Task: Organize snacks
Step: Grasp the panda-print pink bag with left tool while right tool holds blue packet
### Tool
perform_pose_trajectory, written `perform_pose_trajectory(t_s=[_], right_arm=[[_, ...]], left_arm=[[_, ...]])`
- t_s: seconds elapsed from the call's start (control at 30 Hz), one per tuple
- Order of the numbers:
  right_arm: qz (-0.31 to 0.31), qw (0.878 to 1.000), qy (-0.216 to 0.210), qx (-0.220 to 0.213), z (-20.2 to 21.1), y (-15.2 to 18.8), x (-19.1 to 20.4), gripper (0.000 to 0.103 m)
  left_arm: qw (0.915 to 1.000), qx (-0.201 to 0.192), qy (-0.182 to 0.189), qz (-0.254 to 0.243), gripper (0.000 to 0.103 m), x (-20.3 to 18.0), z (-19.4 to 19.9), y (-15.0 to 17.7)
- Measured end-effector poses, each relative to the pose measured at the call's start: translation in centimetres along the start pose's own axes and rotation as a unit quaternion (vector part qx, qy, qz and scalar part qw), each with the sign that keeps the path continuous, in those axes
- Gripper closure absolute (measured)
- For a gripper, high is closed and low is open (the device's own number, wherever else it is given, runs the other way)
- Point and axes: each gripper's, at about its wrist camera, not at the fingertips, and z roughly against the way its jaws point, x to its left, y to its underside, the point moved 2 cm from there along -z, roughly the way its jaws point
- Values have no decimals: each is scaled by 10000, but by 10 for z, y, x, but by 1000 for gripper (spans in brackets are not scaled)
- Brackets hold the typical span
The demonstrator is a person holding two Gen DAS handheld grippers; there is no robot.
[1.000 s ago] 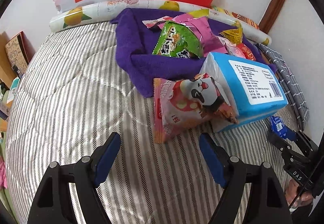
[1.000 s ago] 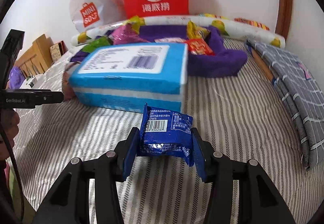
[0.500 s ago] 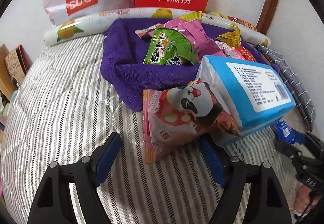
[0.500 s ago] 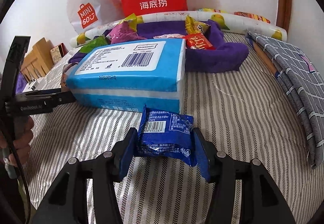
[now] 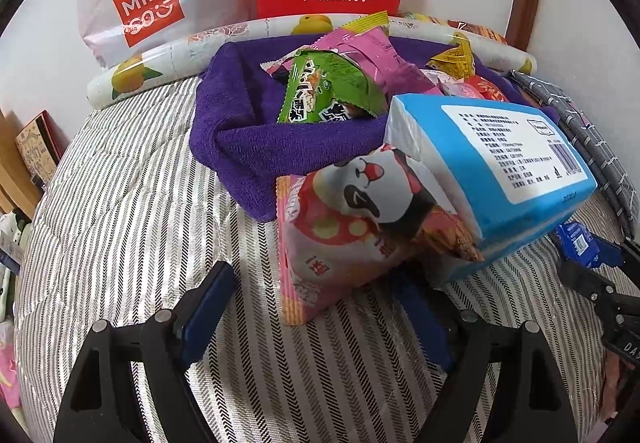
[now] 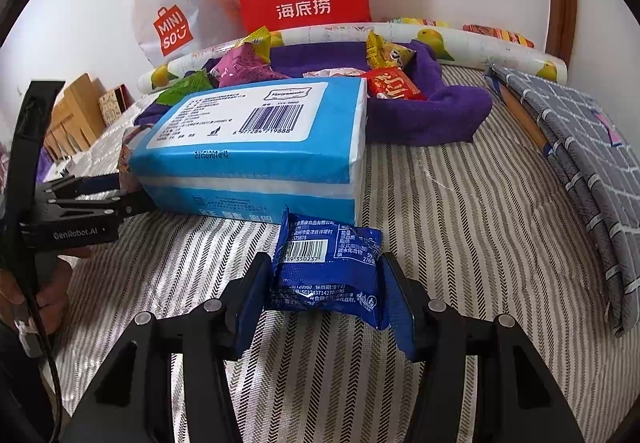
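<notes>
On bed [image 5: 120, 203]: right tool [image 6: 326, 283] clenched on blue packet [image 6: 328, 271]; left tool [image 5: 316, 307] spread wide around panda bag [image 5: 352, 227]. Close gently, avoid crushing, clear tissue pack [image 5: 492, 171].

The left hand-held gripper [image 5: 312, 307] is held low and level with its two blue fingers spread wide apart. The right hand-held gripper [image 6: 326, 295] has its fingers closed in, pressing on both sides of a small packet. A bare hand [image 6: 48, 283] grips the left tool's handle.
</notes>
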Motion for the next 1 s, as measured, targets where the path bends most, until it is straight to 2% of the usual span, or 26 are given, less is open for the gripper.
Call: perform_pose_trajectory(t_s=[0.13,0.33,0.57,0.73,0.87,1.0], right_arm=[[306,9993,226,42,-3,-1,7,48],[33,10000,-86,-7,-2,-2,-5,48],[-115,9998,-182,-29,-3,-3,-7,45],[238,9996,148,71,-7,-5,5,45],[191,9998,95,55,-6,-4,2,45],[181,9998,81,48,-5,-4,2,45]], left_arm=[[10000,6,-16,10,18,0,0,0],[10000,-17,49,60,19,2,0,1],[9999,-56,81,142,20,4,2,1],[9998,-83,-17,163,30,4,3,0],[9992,-152,125,340,34,11,5,1],[9978,-242,383,493,45,17,8,1]])
